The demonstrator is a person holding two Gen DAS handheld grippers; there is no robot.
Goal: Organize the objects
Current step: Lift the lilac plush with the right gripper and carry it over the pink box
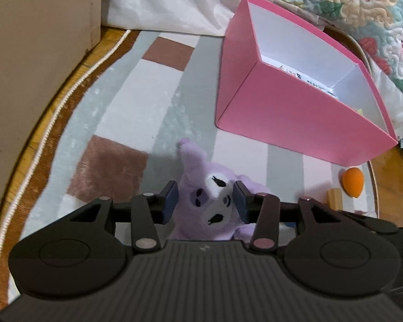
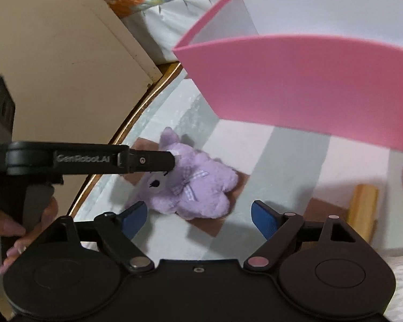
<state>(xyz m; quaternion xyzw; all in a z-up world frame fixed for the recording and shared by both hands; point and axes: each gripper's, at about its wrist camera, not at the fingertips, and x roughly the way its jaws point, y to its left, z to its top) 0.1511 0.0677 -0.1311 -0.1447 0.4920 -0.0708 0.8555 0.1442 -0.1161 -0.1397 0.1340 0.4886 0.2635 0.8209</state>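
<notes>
A purple plush bunny (image 1: 201,182) lies on the striped rug (image 1: 137,94) in front of an open pink box (image 1: 295,112). My left gripper (image 1: 206,201) is open, its blue pads on either side of the bunny's face and close to its cheeks. In the right wrist view the bunny (image 2: 201,187) lies on its side with a checked bow, and a left finger (image 2: 147,161) reaches its head. My right gripper (image 2: 198,216) stands wide open and empty, just short of the bunny's body. The pink box (image 2: 295,94) stands beyond.
An orange egg-shaped sponge (image 1: 352,182) and a wooden block (image 1: 334,198) lie right of the bunny. Printed packets (image 1: 317,83) sit inside the box. A beige cabinet (image 2: 53,67) stands left and a quilted bed (image 1: 362,5) behind. A hand (image 2: 13,230) holds the left gripper's handle.
</notes>
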